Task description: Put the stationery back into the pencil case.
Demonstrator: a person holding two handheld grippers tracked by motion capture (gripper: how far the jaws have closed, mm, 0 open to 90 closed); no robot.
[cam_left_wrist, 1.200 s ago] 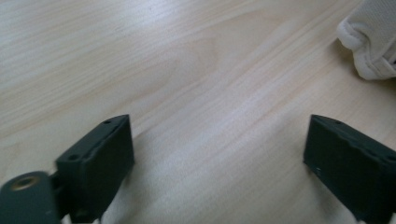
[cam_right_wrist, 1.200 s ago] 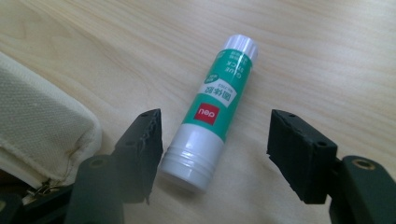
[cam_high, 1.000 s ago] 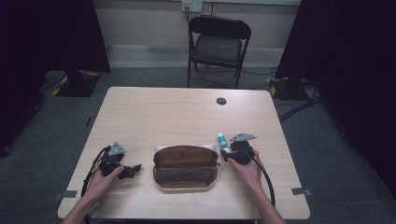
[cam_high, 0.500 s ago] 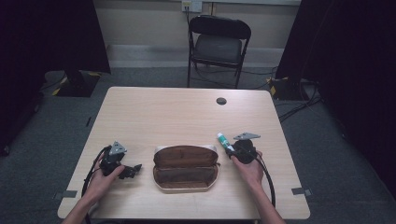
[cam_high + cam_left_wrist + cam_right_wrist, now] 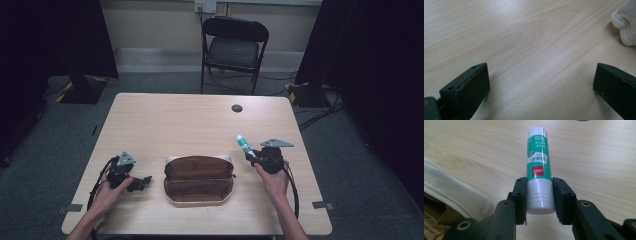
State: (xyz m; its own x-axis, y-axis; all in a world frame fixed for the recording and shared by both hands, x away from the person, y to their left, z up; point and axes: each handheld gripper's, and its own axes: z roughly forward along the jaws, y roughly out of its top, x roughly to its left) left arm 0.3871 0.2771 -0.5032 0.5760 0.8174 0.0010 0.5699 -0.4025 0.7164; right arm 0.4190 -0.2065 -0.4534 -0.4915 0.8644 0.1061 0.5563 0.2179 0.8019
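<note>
Two grippers flank an open brown case (image 5: pixel 199 179) that lies near the table's (image 5: pixel 190 120) front edge, lid folded back, its pale outer rim showing around the brown lining. Left of the case, the left gripper (image 5: pixel 142 182) sits low on the wood in the person's left hand (image 5: pixel 107 192), its tips pointing toward the case and stopping just short of it. In the left gripper view its jaws stand wide apart with bare wood between them, and a pale padded corner of the case (image 5: pixel 625 22) shows at the upper right. Right of the case, the right gripper (image 5: pixel 250 156) is held in the right hand (image 5: pixel 272 180), close to the case's right end. Its jaws are clamped on a glue stick (image 5: pixel 243 145), which slants up and away from the case. In the right gripper view the jaws pinch the white ribbed lower part of the glue stick (image 5: pixel 538 167), the green label and white far end reaching forward over the wood, with the case's pale edge (image 5: pixel 454 195) at the left. Behind the case, toward the table's far edge, lies a small dark disc (image 5: pixel 237 108). Beyond the table stands a folding chair (image 5: pixel 234 47).
</note>
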